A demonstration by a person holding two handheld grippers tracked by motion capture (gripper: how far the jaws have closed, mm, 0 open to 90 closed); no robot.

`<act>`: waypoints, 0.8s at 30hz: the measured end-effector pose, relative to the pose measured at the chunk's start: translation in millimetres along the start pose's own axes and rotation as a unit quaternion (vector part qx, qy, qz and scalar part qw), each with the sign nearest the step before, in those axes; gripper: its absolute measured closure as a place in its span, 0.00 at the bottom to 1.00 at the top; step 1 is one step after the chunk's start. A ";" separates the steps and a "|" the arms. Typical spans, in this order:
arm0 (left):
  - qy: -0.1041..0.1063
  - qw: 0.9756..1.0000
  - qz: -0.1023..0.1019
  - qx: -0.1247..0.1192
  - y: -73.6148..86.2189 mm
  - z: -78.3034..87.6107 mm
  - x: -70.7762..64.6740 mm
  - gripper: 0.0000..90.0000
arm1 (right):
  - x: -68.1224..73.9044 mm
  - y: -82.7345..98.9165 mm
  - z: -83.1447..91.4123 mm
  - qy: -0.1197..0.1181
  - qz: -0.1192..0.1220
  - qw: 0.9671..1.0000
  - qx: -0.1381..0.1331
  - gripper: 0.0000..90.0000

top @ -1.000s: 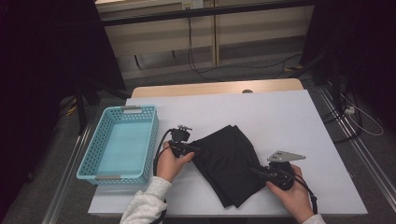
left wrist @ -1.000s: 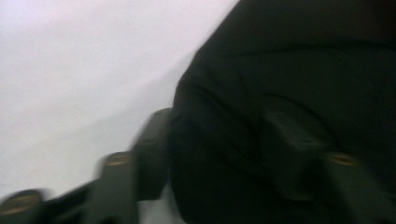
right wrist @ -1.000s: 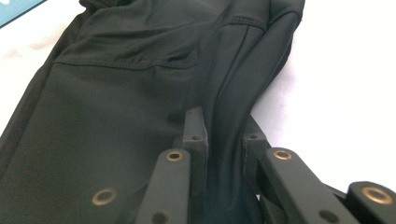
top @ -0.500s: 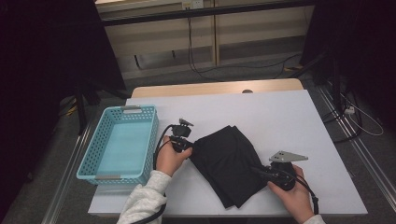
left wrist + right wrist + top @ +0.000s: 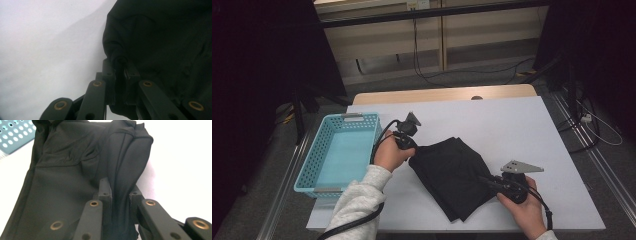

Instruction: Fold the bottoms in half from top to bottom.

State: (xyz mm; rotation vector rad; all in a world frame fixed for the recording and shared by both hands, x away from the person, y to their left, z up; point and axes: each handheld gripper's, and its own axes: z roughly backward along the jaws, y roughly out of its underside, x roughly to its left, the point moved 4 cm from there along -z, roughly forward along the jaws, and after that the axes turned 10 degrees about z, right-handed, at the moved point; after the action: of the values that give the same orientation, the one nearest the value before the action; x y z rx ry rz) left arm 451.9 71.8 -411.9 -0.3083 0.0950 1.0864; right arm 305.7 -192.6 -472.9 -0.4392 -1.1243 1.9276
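A black cloth (image 5: 452,175) lies folded on the white table (image 5: 512,120). My left gripper (image 5: 414,150) is at the cloth's left corner; its jaws have just been closing and now pinch that corner. In the left gripper view the left gripper (image 5: 120,62) has a fold of the cloth (image 5: 162,37) squeezed between its pads, slightly off the table. My right gripper (image 5: 484,179) holds the cloth's right edge. The right gripper view has the right gripper (image 5: 120,186) shut on a bunched ridge of the cloth (image 5: 62,182).
A light blue mesh basket (image 5: 307,172) stands empty at the table's left edge, close to my left hand, and a corner of the basket (image 5: 12,135) is behind the cloth. Bare table stretches beyond and right of the cloth.
My left hand has risen and shifted slightly toward the far side, with the cloth's left corner now in its jaws. The right hand has stayed put.
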 end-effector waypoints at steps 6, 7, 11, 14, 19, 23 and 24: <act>-0.009 1.000 -0.007 0.002 -1.0 14.0 3.6 0.92 | 4.8 -5.5 -3.1 -0.005 -0.003 1.000 -0.012 0.88; -0.010 1.000 -0.009 0.004 -1.3 16.1 4.4 0.92 | 5.8 -6.5 -3.4 -0.005 -0.004 1.000 -0.013 0.88; -0.018 1.000 -0.014 0.012 -2.4 26.6 7.7 0.92 | 9.2 -11.2 -5.3 -0.008 -0.002 1.000 -0.022 0.88; -0.014 1.000 -0.011 0.019 -3.5 32.9 10.5 0.92 | 12.2 -13.1 -7.7 -0.009 0.005 1.000 -0.022 0.88; -0.015 0.999 -0.017 0.037 -4.3 38.4 13.5 0.92 | 14.8 -15.9 -10.3 -0.013 0.007 1.000 -0.024 0.88; -0.022 0.998 -0.023 0.048 -5.3 43.4 13.7 0.92 | 16.5 -17.9 -12.1 -0.014 0.010 1.000 -0.025 0.88; -0.025 0.998 -0.026 0.052 -5.7 45.4 13.8 0.92 | 17.1 -18.5 -12.5 -0.015 0.010 1.000 -0.025 0.88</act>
State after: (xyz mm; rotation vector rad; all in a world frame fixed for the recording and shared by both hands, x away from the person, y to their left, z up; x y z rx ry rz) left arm 460.0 94.5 -370.6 -0.1891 0.0970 1.0341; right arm 312.9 -167.6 -462.3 -0.4519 -1.1948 1.9322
